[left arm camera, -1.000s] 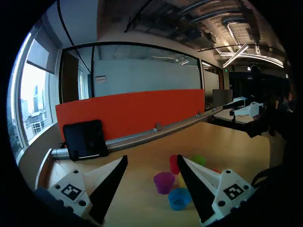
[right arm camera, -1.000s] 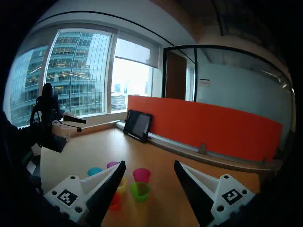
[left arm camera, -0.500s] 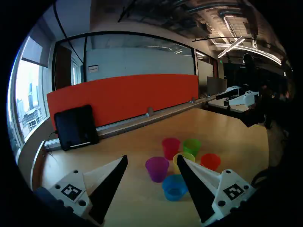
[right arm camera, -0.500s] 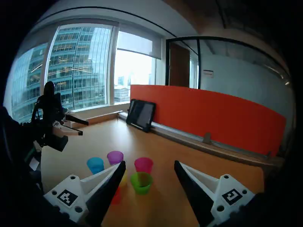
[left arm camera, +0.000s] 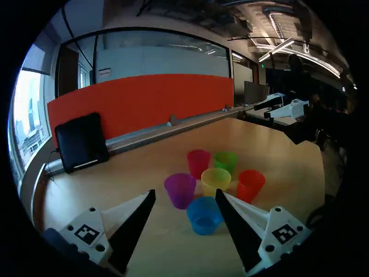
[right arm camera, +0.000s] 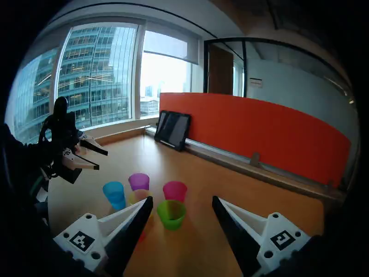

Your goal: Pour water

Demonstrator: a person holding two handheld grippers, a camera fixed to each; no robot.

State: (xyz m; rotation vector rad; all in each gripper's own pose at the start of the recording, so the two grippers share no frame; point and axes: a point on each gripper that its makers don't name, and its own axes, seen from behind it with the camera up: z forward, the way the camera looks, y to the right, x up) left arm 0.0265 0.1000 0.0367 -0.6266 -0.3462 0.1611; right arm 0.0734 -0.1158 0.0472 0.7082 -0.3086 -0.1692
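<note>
Your left gripper (left arm camera: 184,191) has its fingers spread wide with nothing between them. Same for your right gripper (right arm camera: 182,198): fingers apart, nothing pinched.

In the left gripper view, the cups are bunched together on the light wooden tabletop (left arm camera: 286,157), right in front of the fingers. The translucent blue plastic cup (left arm camera: 204,216) is closest, tucked just inside the right finger. The translucent purple plastic cup (left arm camera: 180,189) is a bit further out, between the fingertips. The translucent yellow plastic cup (left arm camera: 216,180) is in the middle of the bunch. The translucent red plastic cup (left arm camera: 250,184) is just past the right finger. The pink plastic cup (left arm camera: 198,162) and green plastic cup (left arm camera: 225,161) stand side by side at the far end.

In the right gripper view, the green cup is nearest, between the fingertips and closer to the left one, with the pink cup just beyond it. The blue and purple cups are out past the left finger.

Can't tell if any cup has water in it.

Further ahead, a black flat tablet (left arm camera: 80,141) leans against the long orange divider panel (left arm camera: 138,104).
</note>
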